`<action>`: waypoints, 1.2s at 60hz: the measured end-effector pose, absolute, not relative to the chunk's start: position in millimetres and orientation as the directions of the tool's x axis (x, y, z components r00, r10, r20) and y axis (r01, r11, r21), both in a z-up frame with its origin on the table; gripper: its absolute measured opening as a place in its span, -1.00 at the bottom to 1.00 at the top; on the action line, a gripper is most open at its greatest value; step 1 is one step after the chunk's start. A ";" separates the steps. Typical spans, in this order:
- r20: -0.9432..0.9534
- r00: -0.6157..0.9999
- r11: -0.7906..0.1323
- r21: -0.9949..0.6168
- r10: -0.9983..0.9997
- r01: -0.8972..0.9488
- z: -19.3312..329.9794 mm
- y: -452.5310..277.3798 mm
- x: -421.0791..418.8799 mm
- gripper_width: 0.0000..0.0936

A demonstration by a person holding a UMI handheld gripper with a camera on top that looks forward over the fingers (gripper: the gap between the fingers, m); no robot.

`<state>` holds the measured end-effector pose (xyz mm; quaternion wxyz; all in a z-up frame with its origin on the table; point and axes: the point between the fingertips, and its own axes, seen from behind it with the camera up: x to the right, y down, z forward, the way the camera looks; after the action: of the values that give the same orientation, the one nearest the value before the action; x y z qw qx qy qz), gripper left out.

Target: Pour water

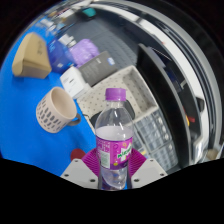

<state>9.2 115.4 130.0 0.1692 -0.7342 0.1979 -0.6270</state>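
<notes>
My gripper (113, 168) clasps a clear plastic bottle (115, 140) with purple cap and purple label, its writing unreadable, beside a beige ribbed mug (54, 108) on the blue tabletop (25, 120).

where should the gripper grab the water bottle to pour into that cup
Grip the water bottle at its labelled middle, fingers closing from either side. It stands upright between the gripper fingers, and the purple label band looks like its straightest part. The narrower neck and cap stay free to tip toward the cup, probably.

Clear glossy plastic bottle (114, 140), matt beige cup (55, 108), smooth blue tabletop (25, 120)
</notes>
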 end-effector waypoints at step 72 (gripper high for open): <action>0.906 0.123 -0.914 -0.407 -0.405 -0.011 192.8 136.7 60.4 -0.28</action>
<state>60.4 136.7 192.8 0.1522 -0.7336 0.1416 -0.6470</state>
